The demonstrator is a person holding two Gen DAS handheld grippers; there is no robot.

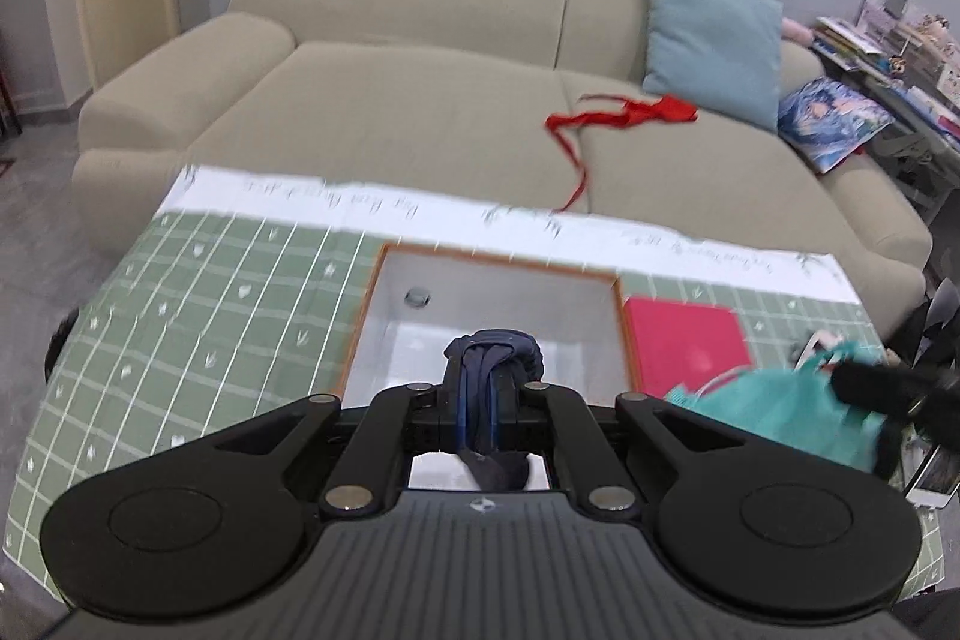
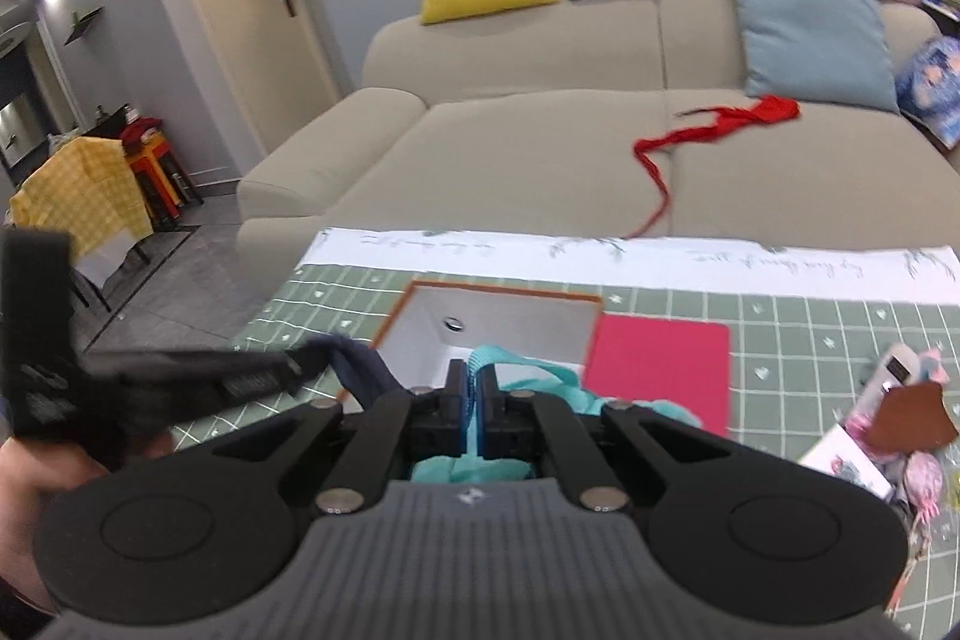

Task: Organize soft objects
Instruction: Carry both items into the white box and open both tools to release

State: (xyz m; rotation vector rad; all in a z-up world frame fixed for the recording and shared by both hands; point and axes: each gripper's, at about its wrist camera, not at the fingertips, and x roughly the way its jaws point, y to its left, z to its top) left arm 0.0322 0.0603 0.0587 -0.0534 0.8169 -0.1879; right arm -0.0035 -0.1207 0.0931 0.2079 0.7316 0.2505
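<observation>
My left gripper point(image 1: 478, 388) is shut on a dark navy cloth point(image 1: 495, 349) and holds it over the near part of a white open box with an orange rim point(image 1: 621, 322). My right gripper point(image 2: 473, 391) is shut on a teal cloth point(image 2: 528, 376), just right of the box point(image 2: 591, 334) and above a red lid point(image 2: 660, 370). The teal cloth point(image 1: 780, 406) and right gripper show at the right of the left wrist view. The navy cloth point(image 2: 360, 370) shows at the left of the right wrist view. A red garment point(image 1: 624, 118) lies on the sofa.
A green checked tablecloth point(image 1: 180, 310) covers the table. A beige sofa point(image 1: 390, 112) with yellow, grey and blue cushions stands behind it. Small clutter point(image 2: 900, 418) lies at the table's right. A small metal piece point(image 1: 417, 296) lies in the box.
</observation>
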